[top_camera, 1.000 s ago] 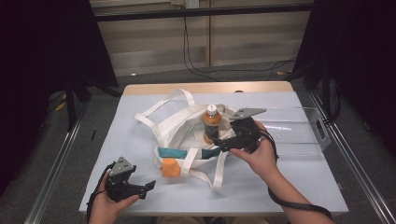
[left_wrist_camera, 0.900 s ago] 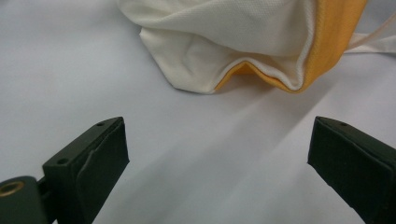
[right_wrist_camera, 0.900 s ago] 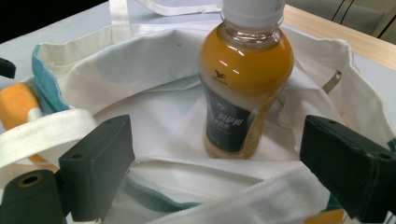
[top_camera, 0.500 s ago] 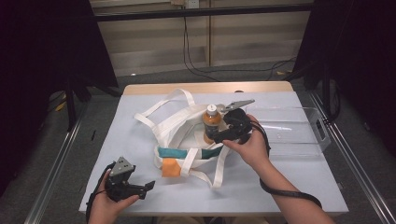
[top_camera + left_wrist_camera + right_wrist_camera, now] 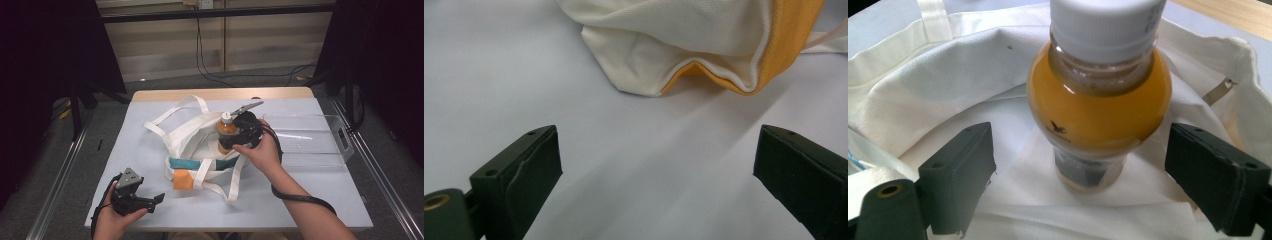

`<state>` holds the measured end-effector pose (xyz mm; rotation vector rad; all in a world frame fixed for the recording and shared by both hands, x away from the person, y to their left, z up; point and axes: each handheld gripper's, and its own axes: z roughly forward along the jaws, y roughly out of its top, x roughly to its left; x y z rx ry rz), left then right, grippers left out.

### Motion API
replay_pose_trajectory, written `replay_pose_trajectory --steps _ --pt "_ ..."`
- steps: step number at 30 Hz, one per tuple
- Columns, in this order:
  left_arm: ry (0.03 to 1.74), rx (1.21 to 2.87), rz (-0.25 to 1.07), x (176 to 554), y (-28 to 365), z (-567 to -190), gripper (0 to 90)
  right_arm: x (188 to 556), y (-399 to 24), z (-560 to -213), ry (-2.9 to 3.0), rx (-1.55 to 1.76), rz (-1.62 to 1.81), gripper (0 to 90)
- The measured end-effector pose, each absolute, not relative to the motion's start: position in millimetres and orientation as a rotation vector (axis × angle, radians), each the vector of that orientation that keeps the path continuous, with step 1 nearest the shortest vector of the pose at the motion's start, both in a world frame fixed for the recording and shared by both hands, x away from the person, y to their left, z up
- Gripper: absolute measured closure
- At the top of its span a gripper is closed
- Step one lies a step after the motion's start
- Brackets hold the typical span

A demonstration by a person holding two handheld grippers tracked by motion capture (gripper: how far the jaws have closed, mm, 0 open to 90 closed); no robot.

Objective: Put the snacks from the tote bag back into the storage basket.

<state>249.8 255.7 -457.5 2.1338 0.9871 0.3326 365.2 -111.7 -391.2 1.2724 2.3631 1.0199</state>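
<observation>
1. the small clear plastic bottle of orange drink with a white screw cap (image 5: 1098, 95) stands upright on the white canvas tote bag with long white straps and teal and orange trim (image 5: 192, 150), near the middle of the white-covered table (image 5: 310, 195); in the high view the bottle (image 5: 226, 131) is at the bag's far right part.
2. the right gripper (image 5: 1093, 182) is level with the bottle's lower half; in the right gripper view the bottle rises straight ahead, between the two black jaws and a little beyond the pads.
3. those jaws have just been closing, with the bottle between them; a gap shows on each side and the pads do not press on it yet, so they are spread, not pinching.
4. the bottle's long axis runs straight up, across the line along which the jaws close, so the pads would likely meet its round belly from both sides.
5. in the high view the right gripper (image 5: 231, 141) is just beside the bottle, so the right hand is much the nearer.
6. the left gripper (image 5: 152, 201) sits well apart, at the table's near left; its jaws are spread over bare cloth, holding nothing, and an orange-edged corner of the bag (image 5: 704, 55) lies ahead of them.
7. the grasp probably needs a slight push forward before the squeeze, lest the pads catch only the bottle's near curve.
</observation>
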Motion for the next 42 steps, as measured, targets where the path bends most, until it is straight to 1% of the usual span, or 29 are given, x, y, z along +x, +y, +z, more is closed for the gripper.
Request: replay_pose_trajectory --steps 18,33,37,42 --pt "0.992 2.153 0.318 250 256 -459 4.9 386 -98 -395 2.361 1.381 0.949 16.3" --pt "0.998 2.16 0.317 252 258 -461 5.1 392 -94 -397 2.344 1.429 0.917 19.8" --pt "1.007 2.16 0.32 252 260 -461 5.3 393 -93 -399 2.34 1.436 0.9 24.0" --pt "1.007 2.166 0.317 252 261 -462 5.4 393 -91 -399 2.332 1.444 0.901 25.6"
